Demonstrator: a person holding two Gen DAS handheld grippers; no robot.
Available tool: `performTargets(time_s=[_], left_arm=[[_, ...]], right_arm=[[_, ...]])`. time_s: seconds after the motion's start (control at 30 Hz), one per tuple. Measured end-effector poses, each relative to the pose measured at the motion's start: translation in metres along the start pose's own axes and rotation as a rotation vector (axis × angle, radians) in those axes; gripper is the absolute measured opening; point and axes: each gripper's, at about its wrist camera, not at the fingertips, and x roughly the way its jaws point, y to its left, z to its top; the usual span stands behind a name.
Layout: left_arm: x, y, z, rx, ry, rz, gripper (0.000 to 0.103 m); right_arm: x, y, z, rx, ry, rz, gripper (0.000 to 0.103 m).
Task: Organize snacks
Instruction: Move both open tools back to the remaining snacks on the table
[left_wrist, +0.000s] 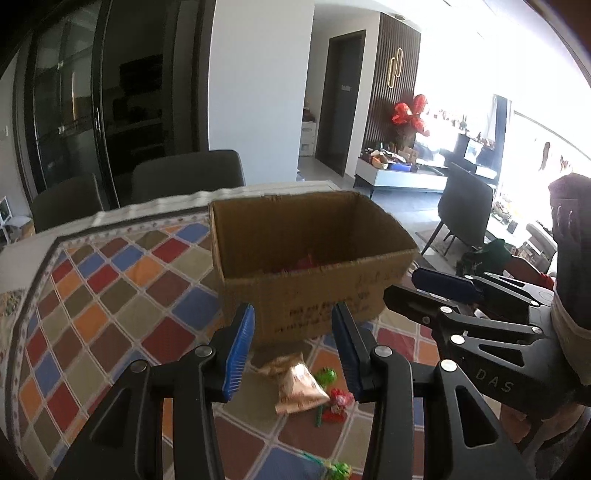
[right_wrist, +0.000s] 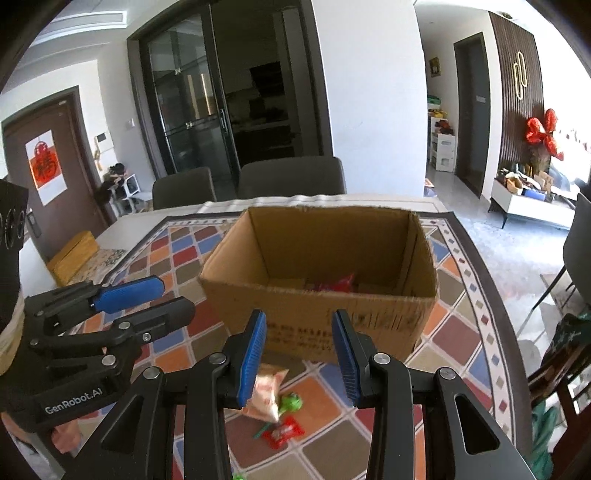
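An open cardboard box (left_wrist: 314, 266) (right_wrist: 321, 288) stands on the patterned tablecloth, with red snack packets (right_wrist: 338, 283) inside. In front of it lie a beige snack packet (left_wrist: 297, 386) (right_wrist: 266, 393), a green candy (left_wrist: 327, 376) (right_wrist: 291, 402) and a red candy (left_wrist: 338, 402) (right_wrist: 282, 435). My left gripper (left_wrist: 293, 350) is open and empty above these snacks; it also shows at the left of the right wrist view (right_wrist: 155, 295). My right gripper (right_wrist: 299, 356) is open and empty above the same snacks; it also shows at the right of the left wrist view (left_wrist: 417, 284).
The colourful diamond-patterned tablecloth (left_wrist: 110, 295) (right_wrist: 461, 332) covers the table. Dark chairs (left_wrist: 188, 177) (right_wrist: 291, 177) stand behind the table. A yellow box (right_wrist: 74, 254) sits at the table's far left. Another green candy (left_wrist: 338, 470) lies near the front edge.
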Motion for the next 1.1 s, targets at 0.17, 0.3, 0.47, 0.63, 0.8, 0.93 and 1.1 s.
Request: performTargets(time_s=[0.17, 0.3, 0.47, 0.63, 0.8, 0.93, 1.1], left_arm=[[-0.008, -0.004, -0.024, -0.018, 0.019, -0.009, 0.043], [-0.011, -0.01, -0.045, -0.016, 0.04, -0.004, 0.043], [-0.013, -0.017, -0.07, -0.023, 0.07, -0.007, 0.043], [-0.013, -0.025, -0.094, -0.032, 0.101, -0.01, 0.043], [-0.008, -0.031, -0.119, -0.052, 0.14, -0.025, 0.043], [-0.001, -0.035, -0.134, -0.058, 0.18, -0.04, 0.043], [0.012, -0.037, -0.149, -0.072, 0.224, -0.069, 0.043]], right_arm=[[-0.007, 0.007, -0.021, -0.023, 0.017, 0.009, 0.039], [-0.007, 0.009, -0.039, -0.035, 0.041, 0.017, 0.039], [-0.007, 0.008, -0.061, -0.043, 0.075, 0.031, 0.039], [-0.008, 0.007, -0.084, -0.061, 0.104, 0.038, 0.039], [-0.003, 0.008, -0.103, -0.072, 0.147, 0.056, 0.038], [0.005, 0.006, -0.118, -0.064, 0.189, 0.07, 0.038], [0.012, 0.003, -0.131, -0.069, 0.225, 0.06, 0.038]])
